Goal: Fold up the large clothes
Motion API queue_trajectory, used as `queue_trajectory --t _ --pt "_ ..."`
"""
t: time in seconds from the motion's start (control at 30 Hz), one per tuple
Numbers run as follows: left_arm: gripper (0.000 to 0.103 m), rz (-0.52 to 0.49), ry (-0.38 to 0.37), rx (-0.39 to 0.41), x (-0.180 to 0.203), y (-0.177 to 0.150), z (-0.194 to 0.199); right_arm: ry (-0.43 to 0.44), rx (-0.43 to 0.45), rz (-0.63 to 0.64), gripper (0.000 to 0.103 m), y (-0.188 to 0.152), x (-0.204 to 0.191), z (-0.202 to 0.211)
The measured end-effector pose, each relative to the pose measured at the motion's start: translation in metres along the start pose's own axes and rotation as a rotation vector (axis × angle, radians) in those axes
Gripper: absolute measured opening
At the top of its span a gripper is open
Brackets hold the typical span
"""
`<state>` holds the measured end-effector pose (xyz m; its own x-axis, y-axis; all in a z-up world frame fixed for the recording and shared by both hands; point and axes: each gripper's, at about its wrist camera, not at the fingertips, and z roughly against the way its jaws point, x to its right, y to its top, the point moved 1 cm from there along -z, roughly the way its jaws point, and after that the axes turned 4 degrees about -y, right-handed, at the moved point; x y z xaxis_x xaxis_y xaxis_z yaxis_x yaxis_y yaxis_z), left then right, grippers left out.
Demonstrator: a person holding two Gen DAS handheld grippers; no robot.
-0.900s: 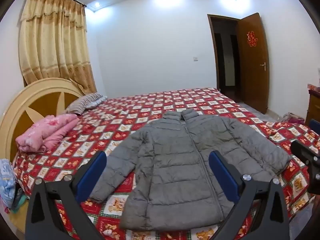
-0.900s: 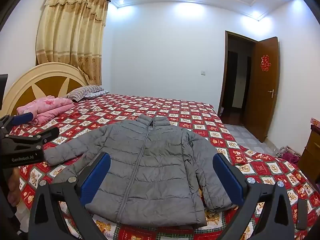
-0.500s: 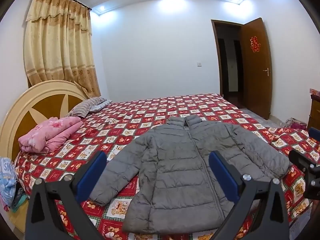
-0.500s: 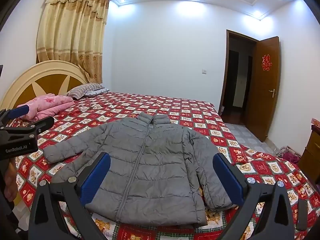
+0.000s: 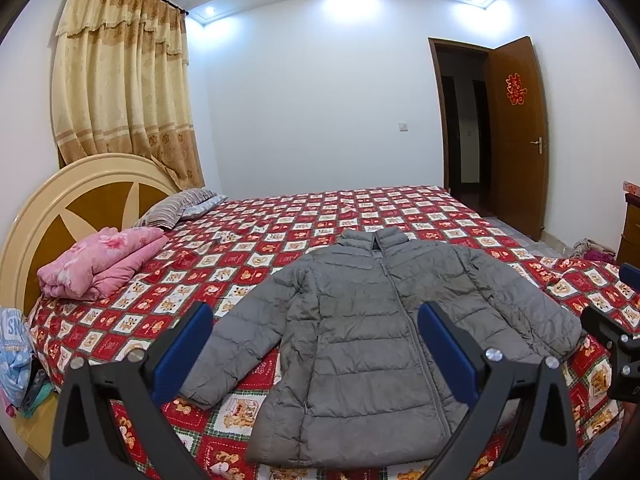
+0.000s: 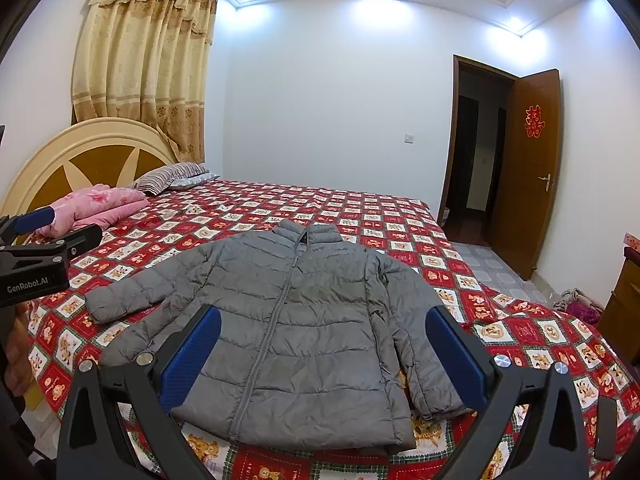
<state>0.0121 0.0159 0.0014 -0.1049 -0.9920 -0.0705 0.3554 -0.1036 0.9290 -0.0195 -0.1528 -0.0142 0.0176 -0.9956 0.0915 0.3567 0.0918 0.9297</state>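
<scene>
A grey puffer jacket point(image 5: 372, 332) point(image 6: 288, 320) lies flat, zipped and front up, on the red patterned bed point(image 5: 304, 216) point(image 6: 360, 208), collar toward the far side and both sleeves spread out. My left gripper point(image 5: 316, 344) hovers open above the jacket's near hem, nothing between its blue pads point(image 5: 182, 350). My right gripper point(image 6: 322, 348) is open too, held over the hem with empty jaws. The left gripper's body shows at the left edge of the right wrist view, with a hand point(image 6: 18, 344) on it.
A folded pink quilt point(image 5: 100, 264) and a striped pillow point(image 5: 176, 208) lie by the cream headboard point(image 5: 60, 208). Clothes point(image 5: 14, 356) pile at the bed's left corner. An open wooden door point(image 6: 524, 172) and a cabinet point(image 6: 624, 312) stand at the right.
Both views have shifted slightly: the jacket sits lower and a little nearer in each frame than before. Both grippers stay wide open and empty.
</scene>
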Motion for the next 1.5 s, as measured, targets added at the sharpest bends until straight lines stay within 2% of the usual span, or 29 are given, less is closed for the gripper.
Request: queue_trajectory --t 1.5 --pt "0.103 0.039 0.023 0.017 -0.015 -0.002 -0.002 0.006 -0.016 0.002 0.102 -0.006 0.000 -0.005"
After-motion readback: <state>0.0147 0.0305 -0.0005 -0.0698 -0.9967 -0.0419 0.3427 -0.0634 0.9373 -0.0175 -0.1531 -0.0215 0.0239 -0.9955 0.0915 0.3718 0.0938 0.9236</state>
